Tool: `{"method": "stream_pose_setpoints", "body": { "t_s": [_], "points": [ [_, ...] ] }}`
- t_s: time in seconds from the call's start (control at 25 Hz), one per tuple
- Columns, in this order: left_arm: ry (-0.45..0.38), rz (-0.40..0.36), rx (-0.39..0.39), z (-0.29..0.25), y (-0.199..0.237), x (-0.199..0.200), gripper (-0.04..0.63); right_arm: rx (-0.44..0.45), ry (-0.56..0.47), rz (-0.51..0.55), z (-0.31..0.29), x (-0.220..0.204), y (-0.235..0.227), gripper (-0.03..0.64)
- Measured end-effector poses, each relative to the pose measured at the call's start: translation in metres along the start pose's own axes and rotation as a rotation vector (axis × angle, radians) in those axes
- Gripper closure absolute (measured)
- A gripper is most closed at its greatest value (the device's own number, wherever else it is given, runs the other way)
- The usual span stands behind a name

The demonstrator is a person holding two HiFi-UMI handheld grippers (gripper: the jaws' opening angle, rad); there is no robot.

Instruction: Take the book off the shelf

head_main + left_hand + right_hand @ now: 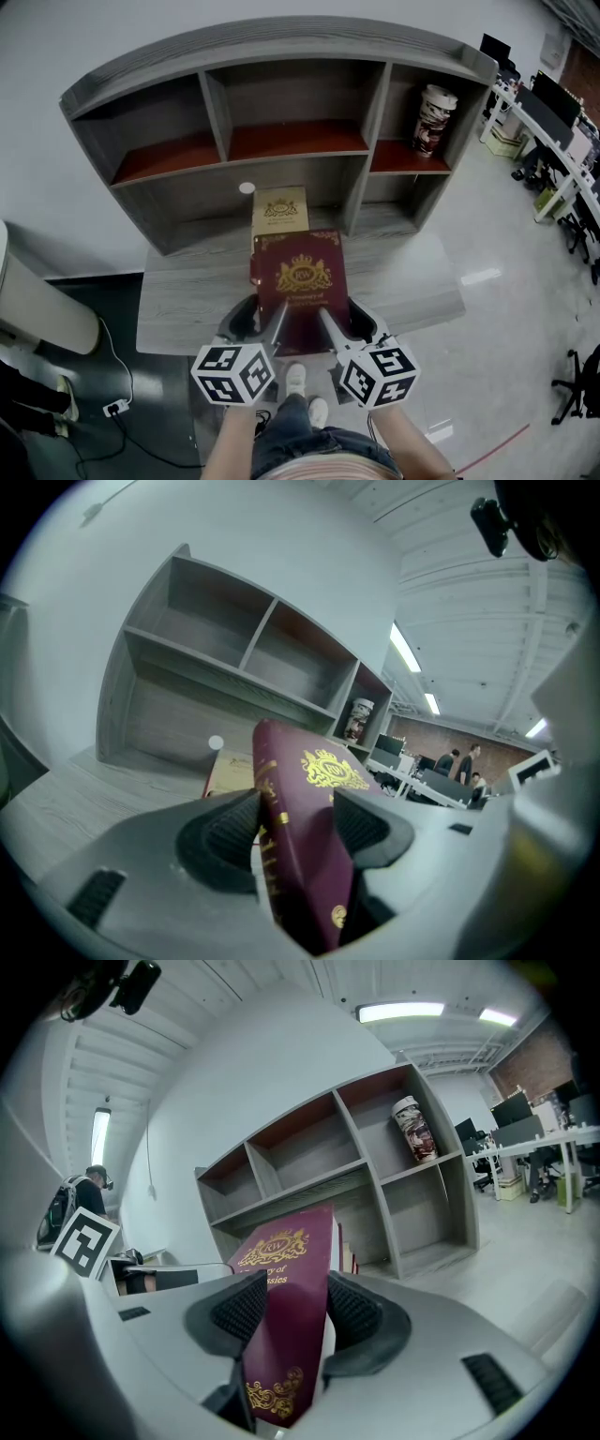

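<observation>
The left tool pinches the spine side of the dark red hard book with a gold crest, with one pad on each side. The right tool pinches the same book at its other near corner, with its pads pressed on both covers. The book is out of the grey wooden shelf. It is held over the near part of the grey wooden counter, close to the person.

Both tools grab only the near edge. The far end sticks out and looks heavy, so it could droop and slide out of the pads. If one tool moves faster than the other, the book could twist or flop open.

Just behind it a flat tan book with a gold crest lies on the counter. A little white round thing sits farther back. A push toward the far side would bump them. The patterned cup in the shelf's right box is well apart and looks safe.
</observation>
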State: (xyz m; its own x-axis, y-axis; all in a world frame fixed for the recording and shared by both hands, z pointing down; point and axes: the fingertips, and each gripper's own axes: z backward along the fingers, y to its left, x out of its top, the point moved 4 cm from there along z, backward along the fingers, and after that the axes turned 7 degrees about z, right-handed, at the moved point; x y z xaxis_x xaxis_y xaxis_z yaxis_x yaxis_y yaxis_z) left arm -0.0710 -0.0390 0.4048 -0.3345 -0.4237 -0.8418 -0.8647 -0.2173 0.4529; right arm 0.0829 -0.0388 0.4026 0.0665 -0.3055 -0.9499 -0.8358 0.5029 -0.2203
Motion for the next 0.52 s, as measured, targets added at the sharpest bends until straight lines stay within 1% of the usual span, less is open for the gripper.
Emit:
{"method": "stream_pose_setpoints", "body": {
  "t_s": [0.52],
  "points": [
    [-0.001,-0.003,-0.011,0.0027,-0.0056,-0.0017,0.349,-0.009,-0.009,0.01,0.0076,0.0004,0.0002,0.423]
  ]
}}
